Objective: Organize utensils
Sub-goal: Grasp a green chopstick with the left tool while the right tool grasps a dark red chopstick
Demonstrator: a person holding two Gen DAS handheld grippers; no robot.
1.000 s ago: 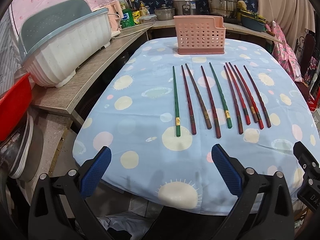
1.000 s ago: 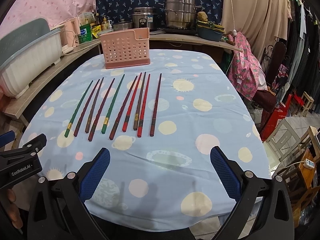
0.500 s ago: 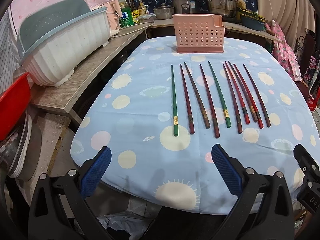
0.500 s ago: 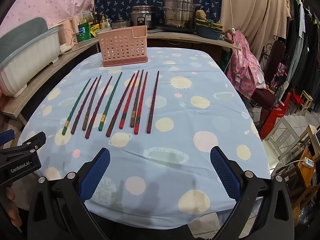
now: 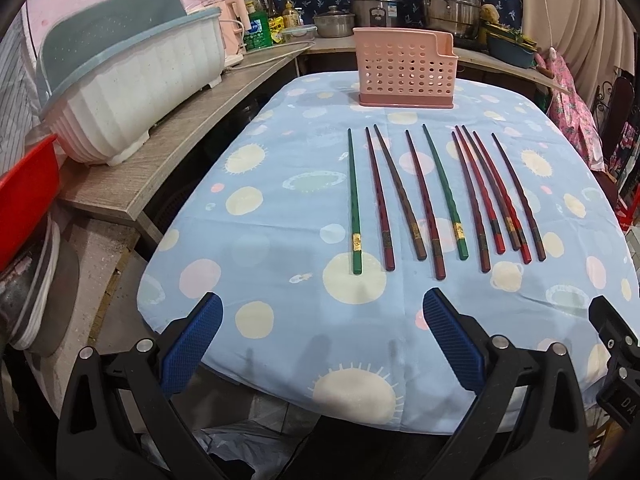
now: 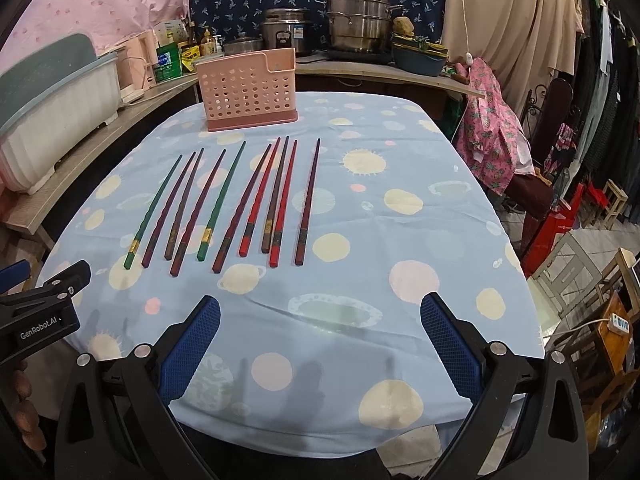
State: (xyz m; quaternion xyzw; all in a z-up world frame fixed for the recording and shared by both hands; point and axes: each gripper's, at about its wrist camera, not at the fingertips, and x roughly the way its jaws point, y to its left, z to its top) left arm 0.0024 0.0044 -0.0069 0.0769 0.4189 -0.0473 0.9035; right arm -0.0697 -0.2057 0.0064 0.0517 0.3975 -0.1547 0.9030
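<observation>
Jaws wide, blue ribbed pads (image 5: pixel 192 344) above slender lacquered chopsticks (image 5: pixel 416 200).

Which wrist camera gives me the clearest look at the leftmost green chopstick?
The left wrist view: the leftmost green chopstick lies nearly straight ahead of the left gripper, full length visible with its gold band. The right wrist view shows it off to the side, slanted and smaller, though unobstructed.

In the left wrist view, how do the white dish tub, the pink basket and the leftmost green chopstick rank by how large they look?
1. White dish tub: it looks largest, though it is also nearer the camera.
2. Pink basket.
3. Leftmost green chopstick: about as long as the basket is wide, but very thin.
</observation>
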